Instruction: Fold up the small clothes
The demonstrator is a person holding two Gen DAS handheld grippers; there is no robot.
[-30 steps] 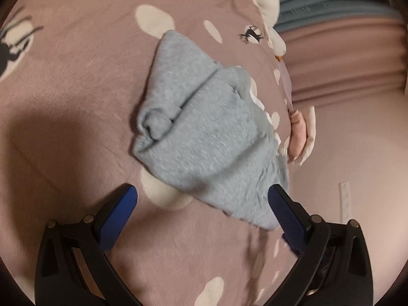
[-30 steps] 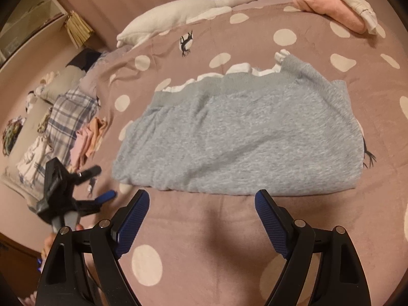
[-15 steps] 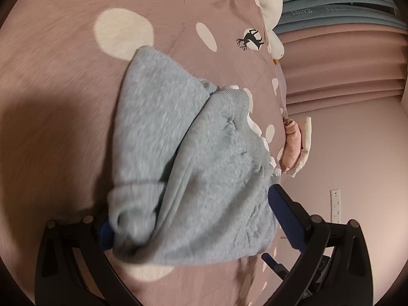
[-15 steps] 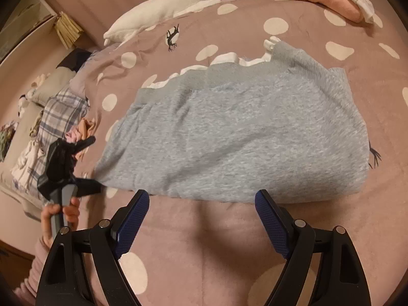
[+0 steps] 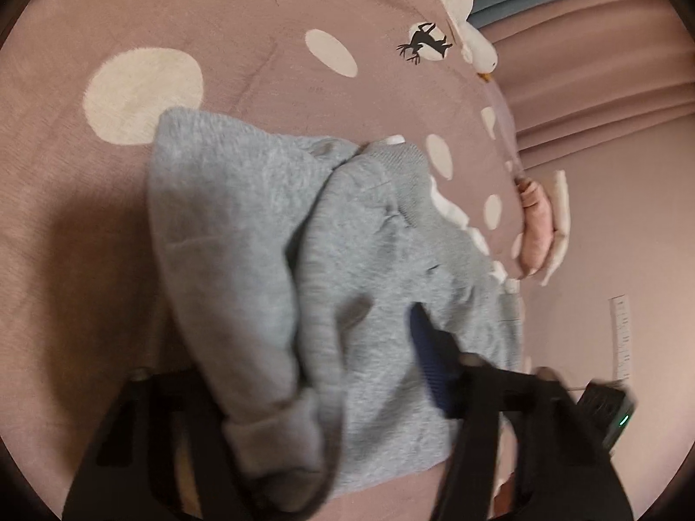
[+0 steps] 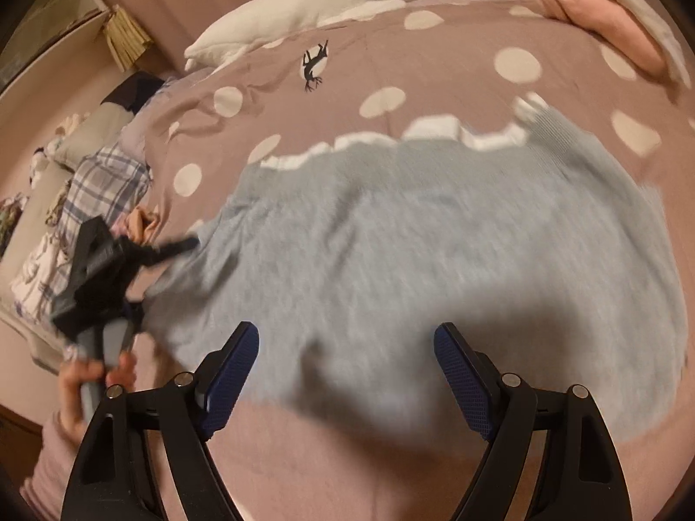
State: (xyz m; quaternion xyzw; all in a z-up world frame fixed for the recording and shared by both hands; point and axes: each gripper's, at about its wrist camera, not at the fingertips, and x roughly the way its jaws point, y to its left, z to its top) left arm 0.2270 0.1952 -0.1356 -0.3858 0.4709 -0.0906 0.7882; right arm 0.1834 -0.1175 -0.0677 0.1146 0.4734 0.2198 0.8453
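Observation:
A grey fleece garment (image 6: 434, 225) lies spread on the dotted bedspread (image 6: 391, 56), its ribbed hem with white trim at the far side. At its left end sits my left gripper (image 6: 167, 275), held by a person's hand (image 6: 87, 382). In the left wrist view the garment (image 5: 243, 217) is bunched and folded up between the closing jaws of the left gripper (image 5: 312, 338). One blue pad (image 5: 428, 356) presses into the cloth, while the other finger is hidden under the fold. My right gripper (image 6: 347, 334) stands open over the garment's near edge, holding nothing.
A white goose plush (image 6: 312, 4) lies along the far side of the bed. Folded pink and white clothes (image 6: 608, 17) sit at the far right. A heap of plaid and printed clothes (image 6: 100, 186) lies past the bed's left edge.
The left gripper slid onto the garment's end and its jaws narrowed from wide apart onto bunched cloth. The right gripper moved forward until its fingers reached over the near edge.

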